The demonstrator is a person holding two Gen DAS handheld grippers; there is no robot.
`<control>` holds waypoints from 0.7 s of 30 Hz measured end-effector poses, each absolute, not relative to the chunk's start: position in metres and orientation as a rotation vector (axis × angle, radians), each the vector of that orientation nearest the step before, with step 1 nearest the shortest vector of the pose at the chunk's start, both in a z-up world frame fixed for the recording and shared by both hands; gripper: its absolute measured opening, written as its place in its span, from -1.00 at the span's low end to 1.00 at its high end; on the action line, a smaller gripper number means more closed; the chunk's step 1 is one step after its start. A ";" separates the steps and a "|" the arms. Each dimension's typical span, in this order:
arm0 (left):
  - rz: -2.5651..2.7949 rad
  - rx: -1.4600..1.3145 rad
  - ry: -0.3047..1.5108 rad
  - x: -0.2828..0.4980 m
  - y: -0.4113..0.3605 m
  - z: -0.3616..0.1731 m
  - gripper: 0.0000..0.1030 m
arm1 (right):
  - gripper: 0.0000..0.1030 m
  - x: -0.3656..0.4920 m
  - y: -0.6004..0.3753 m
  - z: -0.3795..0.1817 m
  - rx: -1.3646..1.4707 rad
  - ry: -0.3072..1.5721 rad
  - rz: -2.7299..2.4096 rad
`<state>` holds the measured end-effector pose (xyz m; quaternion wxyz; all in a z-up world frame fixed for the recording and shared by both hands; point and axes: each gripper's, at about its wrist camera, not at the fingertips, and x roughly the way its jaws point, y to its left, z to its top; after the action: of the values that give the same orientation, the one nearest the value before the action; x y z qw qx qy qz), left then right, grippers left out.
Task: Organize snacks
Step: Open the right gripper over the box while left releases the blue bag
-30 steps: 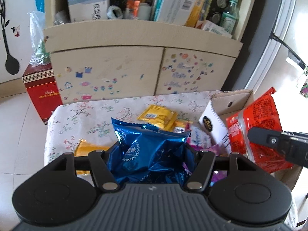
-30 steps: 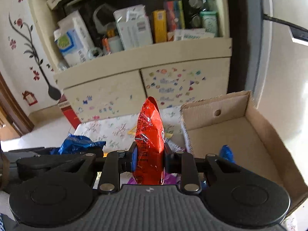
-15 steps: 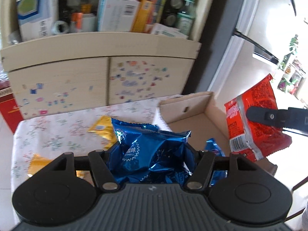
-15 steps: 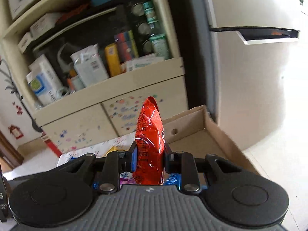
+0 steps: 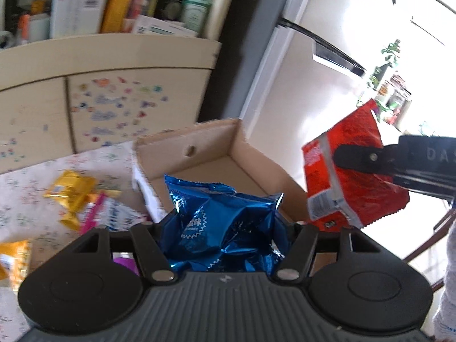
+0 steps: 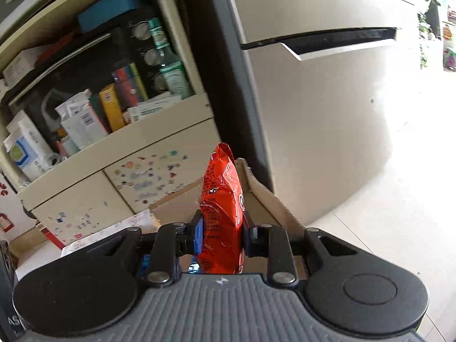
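the left gripper (image 5: 225, 228) is clamped on a crumpled blue snack bag (image 5: 222, 225), held up in front of the open cardboard box (image 5: 256, 156) that sits on the flowered desk (image 5: 34, 176). the right gripper (image 6: 223, 235) pinches a red snack bag (image 6: 222, 216) upright, off the box's right side. yellow packets (image 5: 71, 191) and a pink-edged wrapper (image 5: 94, 213) lie loose on the desk left of the box.
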<state>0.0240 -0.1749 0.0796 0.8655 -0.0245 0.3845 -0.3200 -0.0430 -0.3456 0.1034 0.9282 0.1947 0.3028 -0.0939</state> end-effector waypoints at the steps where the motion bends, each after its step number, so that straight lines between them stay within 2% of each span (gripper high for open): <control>1: -0.689 -0.049 0.805 0.023 -0.180 0.078 0.26 | -0.40 -0.043 -0.348 0.103 0.401 0.624 -0.201; 6: -0.755 -0.015 0.817 0.013 -0.202 0.067 0.29 | -0.38 -0.041 -0.357 0.096 0.423 0.654 -0.247; 11: -0.771 -0.020 0.816 0.008 -0.206 0.069 0.75 | -0.17 -0.037 -0.360 0.088 0.446 0.697 -0.253; 13: -0.770 -0.033 0.800 0.008 -0.201 0.076 0.84 | -0.07 -0.037 -0.361 0.089 0.464 0.691 -0.245; 15: -0.764 -0.040 0.785 0.008 -0.197 0.084 0.87 | 0.03 -0.038 -0.362 0.091 0.480 0.681 -0.240; 21: -0.728 -0.097 0.762 0.015 -0.171 0.104 0.87 | 0.06 -0.039 -0.362 0.091 0.502 0.668 -0.234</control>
<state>0.0149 -0.1710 0.1043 0.8633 -0.0461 0.3633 -0.3474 -0.0386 -0.3615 0.0915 0.9073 0.2430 0.3238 -0.1135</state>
